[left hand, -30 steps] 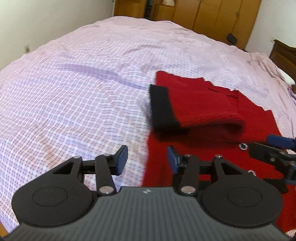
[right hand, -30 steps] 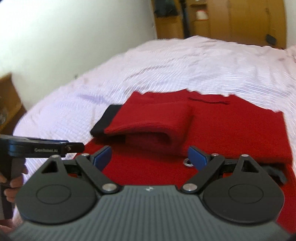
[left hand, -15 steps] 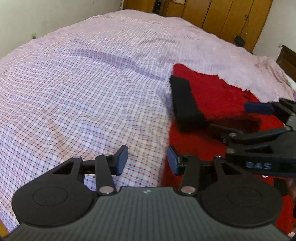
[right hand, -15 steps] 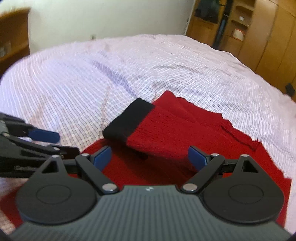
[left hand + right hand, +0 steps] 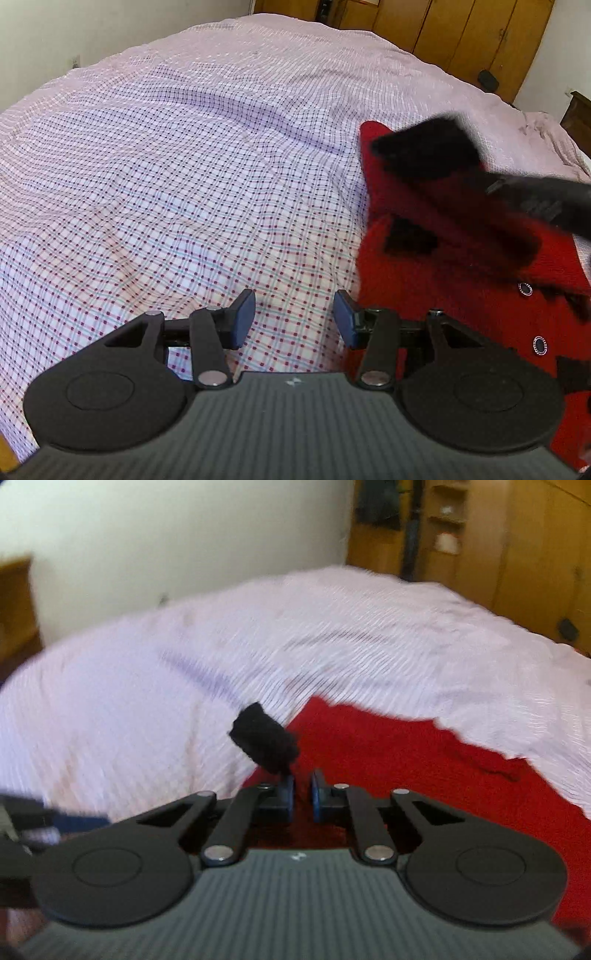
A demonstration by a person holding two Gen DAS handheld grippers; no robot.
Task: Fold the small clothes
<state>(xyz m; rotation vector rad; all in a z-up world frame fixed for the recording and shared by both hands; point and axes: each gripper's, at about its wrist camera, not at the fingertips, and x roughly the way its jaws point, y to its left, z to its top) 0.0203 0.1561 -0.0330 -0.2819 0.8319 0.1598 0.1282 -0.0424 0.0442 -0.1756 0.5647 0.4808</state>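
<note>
A red knit cardigan (image 5: 461,314) with round buttons (image 5: 525,288) lies on the bed at the right of the left wrist view. Its sleeve ends in a black cuff (image 5: 424,147). My right gripper (image 5: 303,794) has its jaws closing to a narrow gap on the red sleeve just behind the black cuff (image 5: 264,738), which sticks up off the cardigan (image 5: 406,768). The right gripper's dark arm (image 5: 546,195) reaches in from the right, blurred. My left gripper (image 5: 294,319) is half open over the sheet at the cardigan's left edge, holding nothing.
A pink checked bedsheet (image 5: 184,184) covers the wide bed, with bare sheet left of the cardigan. Wooden wardrobe doors (image 5: 443,29) stand beyond the far side. A white wall and a wooden piece of furniture (image 5: 14,602) lie to the left.
My right gripper went from wide open to closed on the sleeve and raised the black cuff off the cardigan. The left gripper kept its opening and barely shifted.
</note>
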